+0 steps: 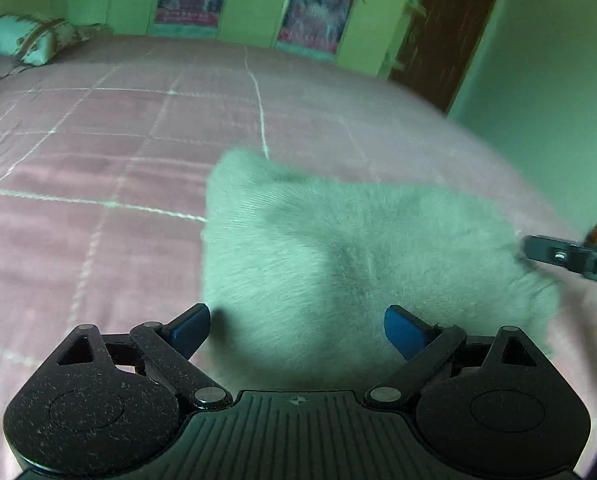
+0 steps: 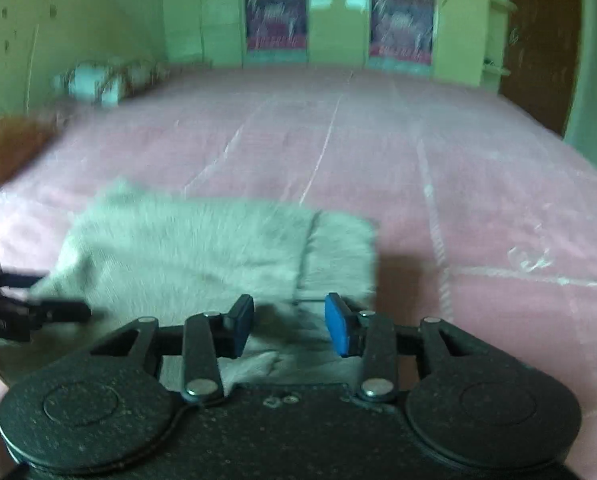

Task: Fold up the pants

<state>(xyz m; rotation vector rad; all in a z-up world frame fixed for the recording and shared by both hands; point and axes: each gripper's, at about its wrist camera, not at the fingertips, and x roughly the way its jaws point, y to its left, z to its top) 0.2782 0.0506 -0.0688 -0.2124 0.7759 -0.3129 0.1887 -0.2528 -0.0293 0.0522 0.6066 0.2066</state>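
Observation:
The pants (image 1: 350,252) are a pale grey fuzzy bundle, folded into a compact rectangle on the pink bedspread (image 1: 98,168). My left gripper (image 1: 298,328) is open and empty, its blue pads (image 1: 190,326) spread just above the bundle's near edge. My right gripper (image 2: 289,322) is open and empty over the near right part of the pants (image 2: 202,244). The right gripper's finger (image 1: 570,258) shows at the right edge of the left wrist view. The left gripper's finger (image 2: 38,312) shows at the left of the right wrist view. Both views are blurred.
A patterned pillow (image 1: 22,38) lies at the far left of the bed. Green cupboards with posters (image 2: 276,20) stand behind the bed. A brown door (image 1: 446,28) is at the far right. The pink bedspread (image 2: 458,184) stretches wide beyond the pants.

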